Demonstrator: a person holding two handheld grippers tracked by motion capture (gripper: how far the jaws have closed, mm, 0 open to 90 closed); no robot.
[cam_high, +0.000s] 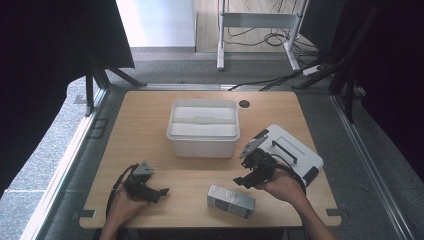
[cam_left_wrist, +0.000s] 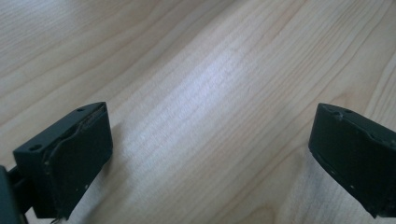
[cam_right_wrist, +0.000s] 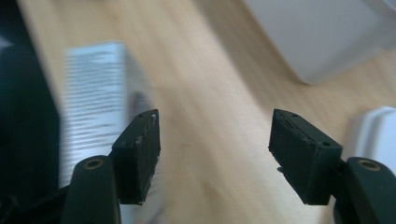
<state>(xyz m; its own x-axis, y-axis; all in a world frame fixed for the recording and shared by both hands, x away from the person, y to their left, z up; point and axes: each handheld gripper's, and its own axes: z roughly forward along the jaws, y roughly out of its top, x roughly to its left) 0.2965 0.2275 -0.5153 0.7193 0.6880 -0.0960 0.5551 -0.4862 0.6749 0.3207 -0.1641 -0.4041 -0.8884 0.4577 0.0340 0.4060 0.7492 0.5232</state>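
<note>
The person's forearms enter at six o'clock in the high view, a gripper in each hand. The right gripper (cam_high: 244, 181) hangs over the table (cam_high: 150, 107) at about five o'clock, jaws spread fairly wide with nothing between them; in the right gripper view bare wood shows in the gap. Just beside it, toward six o'clock, lies the box (cam_high: 231, 201), flat on the wood and touching neither jaw. It is a small oblong carton, grey-silver with lines of fine print on one face, and its long axis runs from ten o'clock to four o'clock, nearly along the table's near edge.

The left gripper (cam_high: 161, 192) rests at seven o'clock, jaws wide apart and empty, pointing toward three o'clock; its matt black pads (cam_left_wrist: 79, 154) frame pale, smooth wood with long grain.

At the centre stands a tub (cam_high: 203, 142), white, rectangular, of translucent plastic, with a moulded lid. At three o'clock lies a case (cam_high: 300, 150), flat and white, with rounded corners and a dark handle, set skew to the table's edge.
</note>
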